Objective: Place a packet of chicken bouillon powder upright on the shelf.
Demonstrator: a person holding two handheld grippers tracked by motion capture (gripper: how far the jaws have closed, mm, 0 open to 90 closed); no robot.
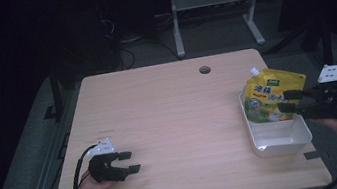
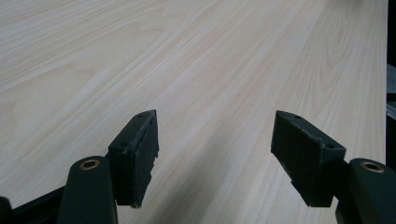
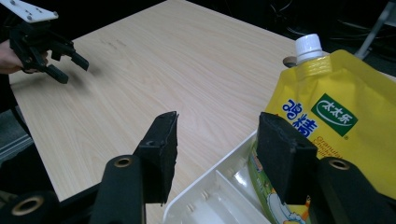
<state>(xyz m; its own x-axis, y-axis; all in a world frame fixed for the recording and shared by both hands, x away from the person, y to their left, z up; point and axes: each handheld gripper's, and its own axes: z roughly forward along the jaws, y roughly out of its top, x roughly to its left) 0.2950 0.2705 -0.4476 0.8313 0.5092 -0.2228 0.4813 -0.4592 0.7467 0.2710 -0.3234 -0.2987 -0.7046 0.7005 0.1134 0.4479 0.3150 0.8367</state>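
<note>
We take the white tray [image 1: 278, 139] as our landmark. It sits on the wooden surface [image 1: 176, 123], close to the edge on our right. The yellow pouch [image 1: 269, 97] with the white cap [image 3: 308, 45] stands in the far part of the tray and leans on its far wall. Our right tool [image 1: 289, 100] hovers over the tray just beside the pouch; its jaws stand apart and hold nothing, and the pads do not press on the pouch. We judge that the pouch is now placed in the tray and this tool lets it go. Well apart from the tray, on the opposite side of the surface, our left tool [image 1: 130, 162] rests wide and empty. The next move, we think, calls for drawing the right tool back without tipping the pouch.
</note>
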